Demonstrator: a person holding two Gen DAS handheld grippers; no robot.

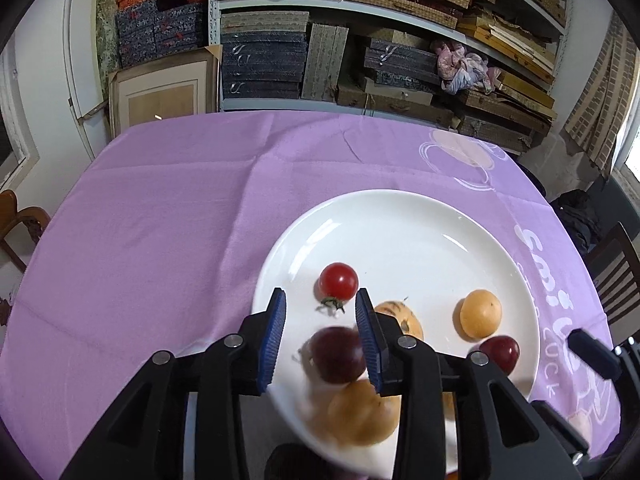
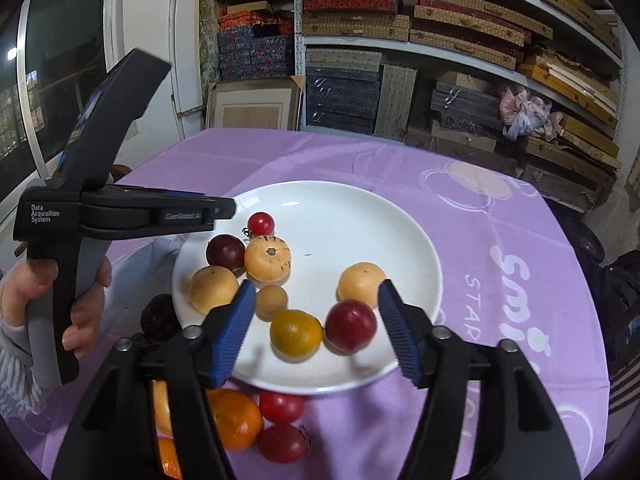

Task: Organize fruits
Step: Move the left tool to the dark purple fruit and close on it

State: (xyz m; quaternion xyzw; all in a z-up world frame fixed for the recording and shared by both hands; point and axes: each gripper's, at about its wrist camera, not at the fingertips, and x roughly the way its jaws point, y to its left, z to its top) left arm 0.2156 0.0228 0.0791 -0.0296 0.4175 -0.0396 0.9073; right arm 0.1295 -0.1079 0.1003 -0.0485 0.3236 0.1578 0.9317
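Observation:
A white plate (image 1: pixel 400 232) (image 2: pixel 340 216) holds several fruits on the purple cloth. My left gripper (image 1: pixel 321 300) hangs over its near left rim with the jaws a little apart. A dark plum (image 1: pixel 338 354) (image 2: pixel 225 254) lies blurred between the pads, with a gap on its left side. Beyond the tips sits a cherry tomato (image 1: pixel 339 280) (image 2: pixel 261 224). My right gripper (image 2: pixel 318 332) stands wide open over the plate's front, and a yellow-green citrus (image 2: pixel 296 334) and a red plum (image 2: pixel 351 326) lie on the plate between its pads, untouched.
Off the plate, at the near edge, lie a mandarin (image 2: pixel 234 420), two red tomatoes (image 2: pixel 281 407) and a dark fruit (image 2: pixel 160 318). A hand (image 2: pixel 80 304) grips the left tool's handle. Shelves of boxes (image 1: pixel 360 40) stand behind the table, and chairs (image 1: pixel 616 276) at its sides.

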